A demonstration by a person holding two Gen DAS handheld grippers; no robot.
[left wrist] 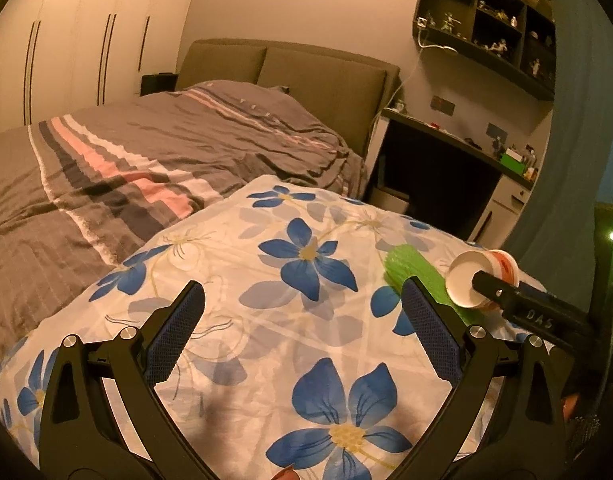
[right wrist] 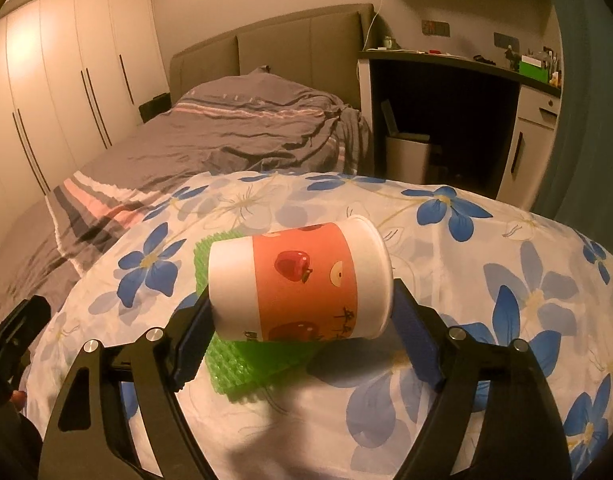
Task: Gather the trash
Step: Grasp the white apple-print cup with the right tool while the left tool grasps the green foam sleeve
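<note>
My right gripper [right wrist: 302, 316] sits low in the frame, and the paper cup [right wrist: 300, 280] lies sideways right between its fingers, base against the left pad, rim against the right. The pads look to be touching both ends, the jaws set wide along its length; whether they press hard enough to hold it I can't quite tell. The cup's long axis runs left to right across the picture, tilted slightly up toward the right. Beneath it, a green bumpy mat [right wrist: 242, 364] lies on the floral quilt [right wrist: 486, 320].

In the left wrist view, my left gripper [left wrist: 302, 320] hangs with its jaws apart and nothing between them; the cup shows at middle right, so the right hand is plainly the nearer one.

Further back is the grey striped bed [right wrist: 234, 140], then a white bin [right wrist: 408, 156] under the tabletop [right wrist: 446, 60], upper right, a likely place for the cup.
</note>
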